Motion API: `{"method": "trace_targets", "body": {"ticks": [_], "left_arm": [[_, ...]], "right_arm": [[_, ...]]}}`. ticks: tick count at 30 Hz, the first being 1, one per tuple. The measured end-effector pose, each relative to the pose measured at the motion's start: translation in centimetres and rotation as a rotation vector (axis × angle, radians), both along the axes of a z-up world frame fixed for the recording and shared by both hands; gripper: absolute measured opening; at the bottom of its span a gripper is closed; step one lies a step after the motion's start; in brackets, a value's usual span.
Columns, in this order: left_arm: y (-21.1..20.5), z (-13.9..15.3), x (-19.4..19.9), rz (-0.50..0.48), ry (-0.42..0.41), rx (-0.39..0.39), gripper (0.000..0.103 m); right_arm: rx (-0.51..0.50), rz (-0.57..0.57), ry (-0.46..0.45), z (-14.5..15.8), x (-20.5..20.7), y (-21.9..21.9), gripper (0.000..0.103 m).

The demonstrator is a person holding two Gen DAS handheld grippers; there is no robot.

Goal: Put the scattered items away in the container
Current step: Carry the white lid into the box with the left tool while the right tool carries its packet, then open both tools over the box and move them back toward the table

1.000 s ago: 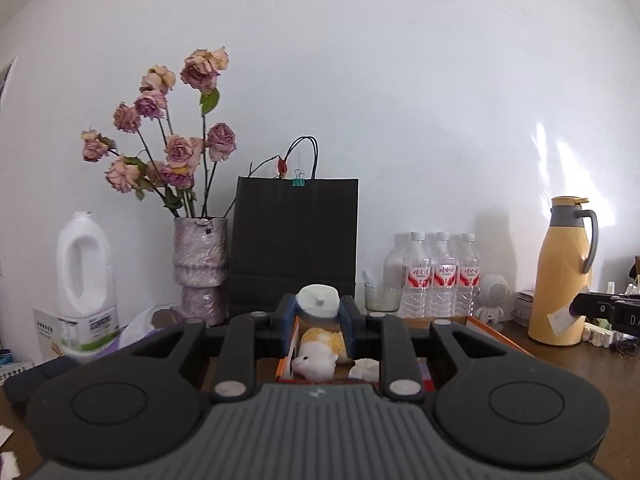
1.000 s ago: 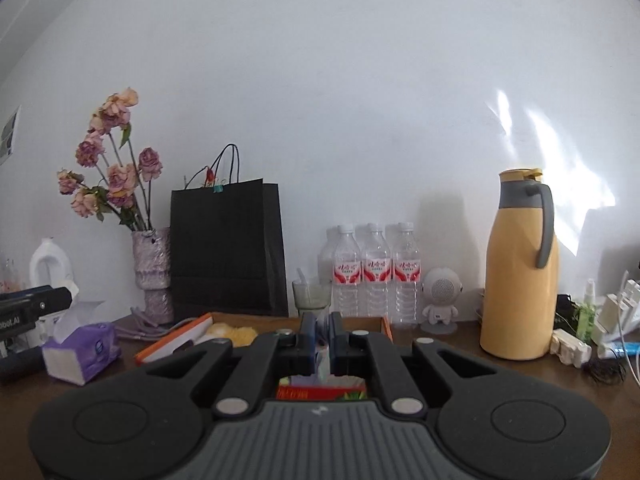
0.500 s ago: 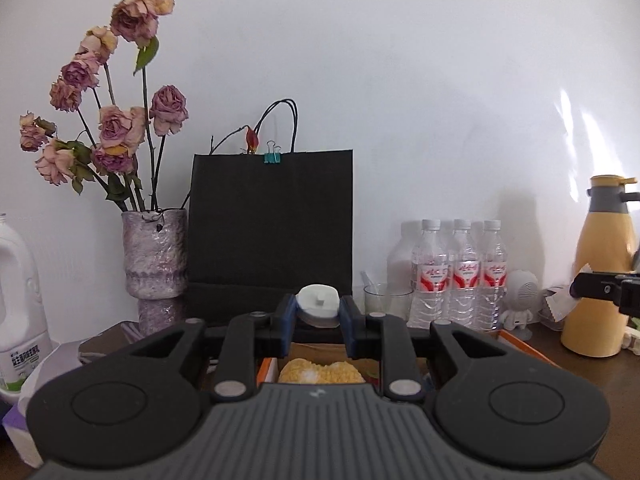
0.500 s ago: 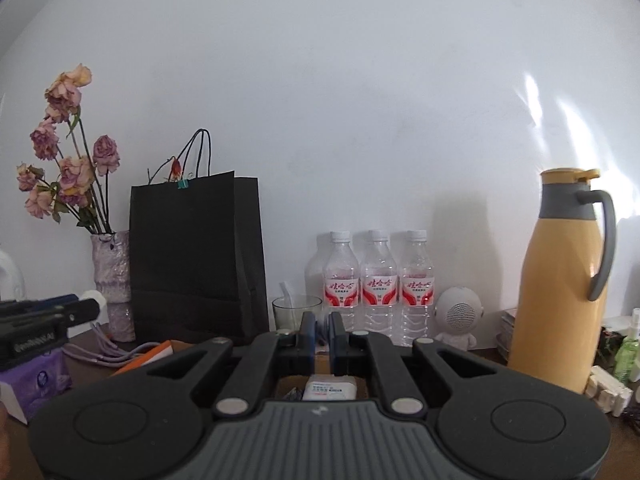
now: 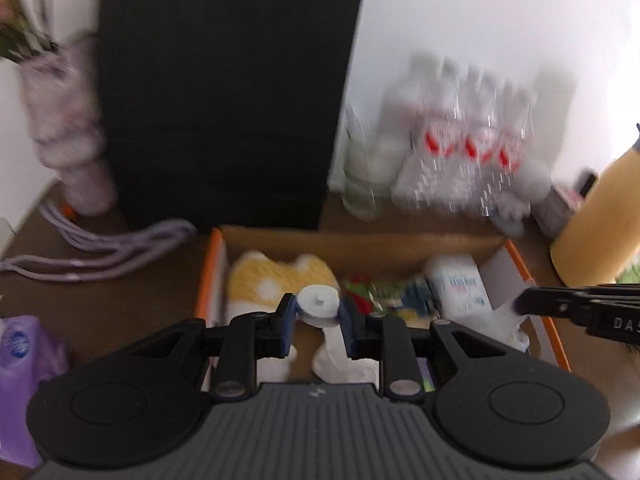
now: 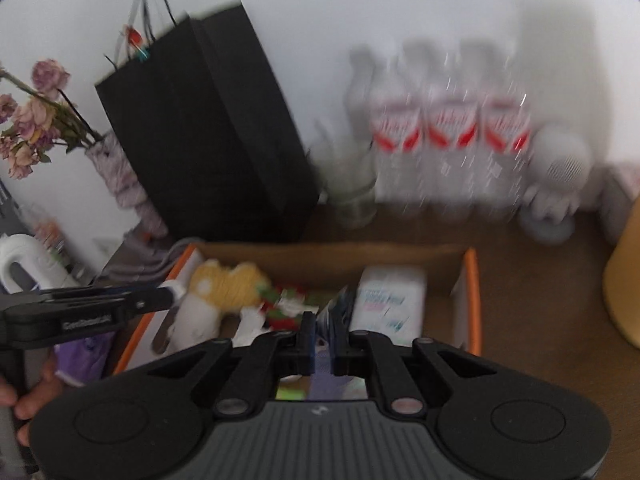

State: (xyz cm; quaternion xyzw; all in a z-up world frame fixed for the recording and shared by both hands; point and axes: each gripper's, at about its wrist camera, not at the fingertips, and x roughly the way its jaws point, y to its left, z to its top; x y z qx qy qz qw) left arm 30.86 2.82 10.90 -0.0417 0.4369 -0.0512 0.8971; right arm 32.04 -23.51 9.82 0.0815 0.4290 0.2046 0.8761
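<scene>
An orange-rimmed cardboard box [image 5: 520, 258] [image 6: 472, 280] holds a yellow and white plush toy [image 5: 276, 276] [image 6: 228, 280], a white packet [image 5: 456, 284] [image 6: 392, 292], red and green wrappers [image 5: 360, 286] and crumpled white paper. My left gripper [image 5: 319, 312] is shut on a round white cap [image 5: 319, 304] above the box's near left part. My right gripper [image 6: 323, 340] is nearly closed on a thin dark wrapper [image 6: 334, 310] over the box's near middle. It also shows at the right of the left wrist view [image 5: 576, 306], with white paper at its tip.
A black paper bag [image 5: 224, 92] [image 6: 208, 132] stands behind the box. Beside it are water bottles [image 5: 472, 148] [image 6: 444, 136], a glass [image 6: 352, 196], a vase of dried roses [image 6: 116, 176], a yellow thermos [image 5: 592, 216], purple cords [image 5: 100, 248] and a purple tissue pack [image 5: 24, 360].
Both cameras have tilted down and moved forward, so the inside of the box now shows. The left gripper still holds the white cap. The frames are motion-blurred.
</scene>
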Motion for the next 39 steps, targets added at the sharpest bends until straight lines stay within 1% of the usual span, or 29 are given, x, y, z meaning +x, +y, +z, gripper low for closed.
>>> {"method": "trace_targets", "body": {"ticks": [1, 3, 4, 6, 8, 9, 12, 13, 15, 16, 17, 18, 19, 20, 21, 23, 24, 25, 30, 32, 34, 35, 37, 39], "left_arm": [[-0.3, -0.5, 0.8, -0.015, 0.043, 0.013, 0.024], [-0.9, -1.9, 2.1, -0.032, 0.119, 0.041, 0.024], [-1.1, -2.5, 2.7, -0.039, 0.148, 0.053, 0.024], [-1.5, -3.9, 3.6, -0.034, 0.198, 0.051, 0.024], [-1.7, -5.2, 4.2, -0.026, 0.233, 0.044, 0.024], [-1.9, -5.8, 4.4, -0.032, 0.258, 0.052, 0.024], [-2.5, -7.1, 4.8, -0.045, 0.291, 0.095, 0.026], [-2.5, -7.2, 4.8, -0.049, 0.291, 0.100, 0.027], [-2.3, -7.0, 4.8, -0.053, 0.299, 0.100, 0.029], [-2.2, -6.7, 4.9, -0.052, 0.303, 0.101, 0.033], [-2.0, -6.3, 4.9, -0.046, 0.302, 0.097, 0.035], [-1.8, -5.8, 5.0, -0.040, 0.299, 0.084, 0.042], [-1.6, -5.2, 4.9, -0.039, 0.294, 0.071, 0.048], [-1.4, -4.6, 4.8, -0.038, 0.283, 0.065, 0.050], [-1.3, -4.0, 4.5, -0.036, 0.273, 0.064, 0.052], [-1.2, -2.9, 4.2, -0.033, 0.273, 0.058, 0.058], [-1.1, -2.4, 3.9, -0.030, 0.278, 0.058, 0.064], [-1.2, -1.9, 3.8, -0.028, 0.279, 0.058, 0.067], [-0.2, 1.0, 2.3, 0.020, 0.284, 0.022, 0.074], [-0.3, 1.7, 1.3, 0.033, 0.258, 0.032, 0.080], [-0.7, 2.4, -0.2, 0.044, 0.187, 0.082, 0.090], [-0.9, 2.7, -1.1, 0.055, 0.132, 0.111, 0.092], [-1.5, 3.3, -3.5, 0.077, -0.009, 0.147, 0.098], [-2.1, 3.6, -6.2, 0.097, -0.188, 0.197, 0.101]], "right_arm": [[-0.002, 0.014, 0.056, -0.2, 0.8, 0.3, 0.005], [-0.038, 0.023, 0.127, -0.8, 2.2, 1.2, 0.005], [-0.059, 0.028, 0.148, -1.1, 2.7, 1.7, 0.005], [-0.112, 0.041, 0.179, -2.0, 3.4, 3.0, 0.005], [-0.150, 0.048, 0.210, -3.3, 4.1, 4.1, 0.005], [-0.173, 0.052, 0.232, -4.2, 4.3, 4.6, 0.005], [-0.240, 0.048, 0.284, -6.8, 4.8, 5.5, 0.006], [-0.258, 0.041, 0.291, -7.4, 4.9, 5.7, 0.013], [-0.284, 0.029, 0.291, -7.9, 4.9, 5.8, 0.015], [-0.287, 0.025, 0.299, -8.0, 4.9, 5.8, 0.021], [-0.290, 0.019, 0.305, -7.9, 5.0, 5.8, 0.030], [-0.289, 0.018, 0.305, -7.6, 4.9, 5.8, 0.034], [-0.282, 0.022, 0.305, -7.2, 4.9, 5.9, 0.043], [-0.275, 0.026, 0.302, -6.6, 4.8, 6.0, 0.050], [-0.274, 0.025, 0.291, -5.9, 4.6, 6.0, 0.054], [-0.288, 0.018, 0.270, -4.6, 4.3, 6.0, 0.065], [-0.293, 0.011, 0.262, -3.9, 4.1, 5.9, 0.067], [-0.295, 0.004, 0.262, -3.2, 4.0, 5.7, 0.070], [-0.266, -0.057, 0.247, 0.0, 2.8, 3.8, 0.076], [-0.256, -0.076, 0.220, 1.2, 1.8, 3.2, 0.080], [-0.256, -0.098, 0.176, 2.0, 0.6, 3.1, 0.084], [-0.257, -0.109, 0.144, 2.2, -0.1, 3.0, 0.086], [-0.281, -0.138, 0.052, 2.6, -1.8, 3.3, 0.086], [-0.280, -0.169, -0.085, 2.7, -3.8, 3.6, 0.087]]}}
